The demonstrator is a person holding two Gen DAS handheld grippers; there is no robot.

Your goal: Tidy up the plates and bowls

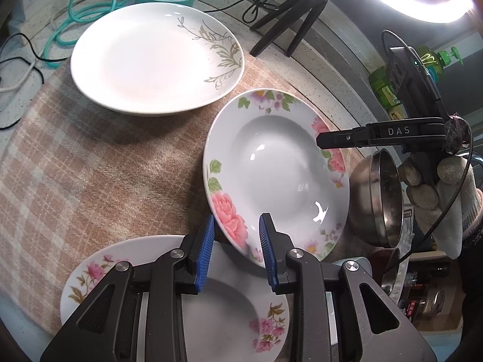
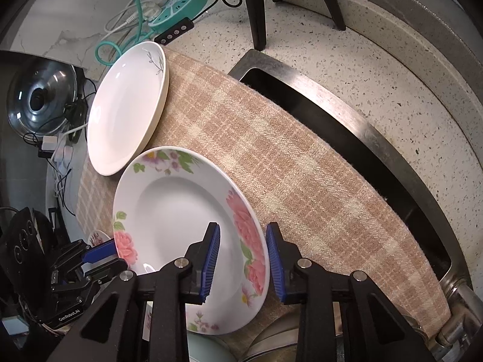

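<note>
A deep plate with pink flowers (image 1: 280, 175) lies on the plaid cloth (image 1: 90, 175); its rim sits between the open pads of my left gripper (image 1: 237, 235). In the right wrist view the same plate (image 2: 181, 211) has its right rim between the open pads of my right gripper (image 2: 243, 247). The right gripper also shows in the left wrist view (image 1: 326, 140) at the plate's far rim. A second floral plate (image 1: 99, 271) lies under my left gripper. A large white plate with a gold leaf pattern (image 1: 157, 57) sits at the far side, also in the right wrist view (image 2: 126, 108).
Steel bowls (image 1: 377, 199) stand on edge to the right of the cloth. A sink (image 2: 347, 138) lies beyond the cloth. A tripod (image 1: 289, 21), a teal power strip (image 2: 178, 3) with cables, a green soap bottle (image 1: 422, 69) and a steel pot lid (image 2: 39, 96) surround the area.
</note>
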